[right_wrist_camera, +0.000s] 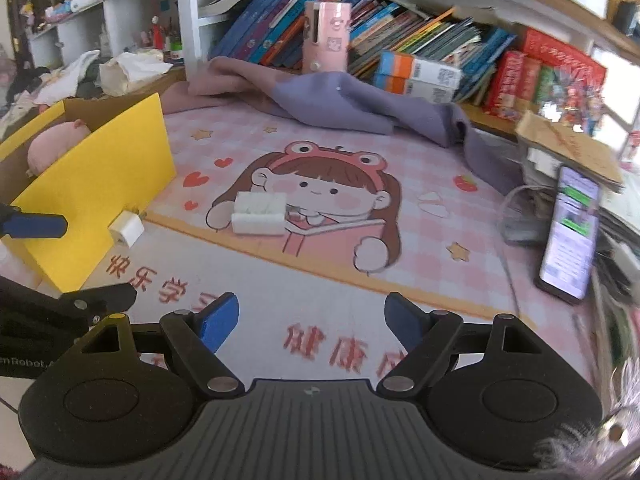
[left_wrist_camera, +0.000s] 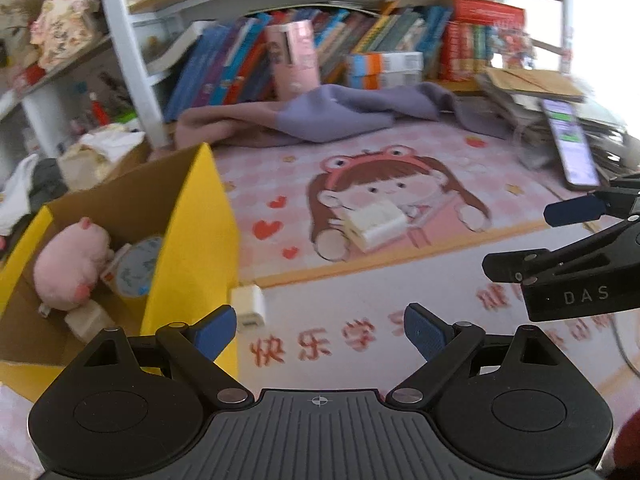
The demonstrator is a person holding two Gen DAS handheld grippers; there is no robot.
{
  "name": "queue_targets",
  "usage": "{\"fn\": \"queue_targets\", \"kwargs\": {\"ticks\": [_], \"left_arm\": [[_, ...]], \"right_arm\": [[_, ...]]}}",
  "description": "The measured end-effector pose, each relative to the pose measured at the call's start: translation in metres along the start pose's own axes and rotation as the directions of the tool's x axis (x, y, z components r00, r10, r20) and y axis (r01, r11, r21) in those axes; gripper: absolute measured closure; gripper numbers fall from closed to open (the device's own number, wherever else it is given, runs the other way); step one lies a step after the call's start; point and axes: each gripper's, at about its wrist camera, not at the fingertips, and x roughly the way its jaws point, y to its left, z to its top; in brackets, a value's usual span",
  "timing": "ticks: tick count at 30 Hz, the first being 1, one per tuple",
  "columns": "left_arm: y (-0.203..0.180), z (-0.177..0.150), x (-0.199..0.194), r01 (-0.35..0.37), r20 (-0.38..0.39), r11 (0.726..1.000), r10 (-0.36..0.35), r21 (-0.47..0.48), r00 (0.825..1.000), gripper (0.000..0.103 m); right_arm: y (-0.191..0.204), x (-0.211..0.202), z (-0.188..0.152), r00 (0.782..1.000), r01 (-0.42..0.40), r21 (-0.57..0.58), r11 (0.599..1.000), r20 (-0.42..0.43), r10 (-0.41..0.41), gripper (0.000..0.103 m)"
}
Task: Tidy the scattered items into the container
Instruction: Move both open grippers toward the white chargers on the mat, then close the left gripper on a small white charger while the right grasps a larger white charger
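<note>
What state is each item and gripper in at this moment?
Yellow box: open, upright.
Pink plush: inside the box.
Small white charger: on the mat, beside the box.
White block: on the mat, loose.
Phone: screen lit.
Left gripper: jaws open, empty.
Right gripper: jaws open, empty.

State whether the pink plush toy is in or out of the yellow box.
In: the pink plush toy lies inside the yellow box.

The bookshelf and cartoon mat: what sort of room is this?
Probably a child's study desk at home: a cartoon desk mat, shelves packed with children's books, and a pink plush toy in a box.
</note>
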Motion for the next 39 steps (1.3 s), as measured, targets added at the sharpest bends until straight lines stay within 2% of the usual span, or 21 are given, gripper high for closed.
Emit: {"fn": "queue_targets", "kwargs": {"ticks": [6,12,24,28,29,31,33,36,39], "left_arm": [[-0.003,0.012,0.016,-0.088,-0.013,0.996,0.088,0.000,0.996,0.010],[-0.018,0.020,0.027,-0.049,-0.018,0.999,0.050,0.011,0.999,0.010],[0.001,0.018,0.045,-0.151,-0.084,0.985,0.143,-0.089,0.986,0.013],[0.008,0.018,0.057,-0.152,-0.120,0.976,0.134,-0.155,0.984,0.014],[0.009,0.018,0.061,-0.157,-0.126,0.974,0.136,-0.166,0.983,0.015],[0.010,0.018,0.071,-0.188,-0.144,0.964,0.162,-0.189,0.976,0.030],[0.014,0.018,0.081,-0.229,-0.170,0.946,0.192,-0.230,0.966,0.036],[0.014,0.019,0.085,-0.263,-0.159,0.930,0.227,-0.257,0.961,0.036],[0.013,0.019,0.088,-0.284,-0.155,0.927,0.252,-0.245,0.955,0.036]], "right_arm": [[-0.005,0.039,0.025,0.994,-0.105,-0.014,0.994,-0.009,0.105,0.024],[-0.003,0.064,0.048,0.986,-0.169,-0.040,0.985,-0.007,0.169,0.024],[0.002,0.098,0.068,0.969,-0.246,-0.059,0.968,-0.040,0.244,0.024],[0.009,0.110,0.068,0.965,-0.258,-0.075,0.963,-0.058,0.254,0.024],[0.011,0.113,0.069,0.965,-0.257,-0.077,0.963,-0.062,0.253,0.024],[0.013,0.120,0.070,0.967,-0.251,-0.079,0.965,-0.073,0.245,0.024],[0.015,0.126,0.071,0.967,-0.247,-0.077,0.966,-0.085,0.241,0.025],[0.016,0.131,0.073,0.967,-0.245,-0.086,0.966,-0.093,0.237,0.029],[0.015,0.132,0.073,0.969,-0.241,-0.097,0.966,-0.088,0.232,0.033]]}}
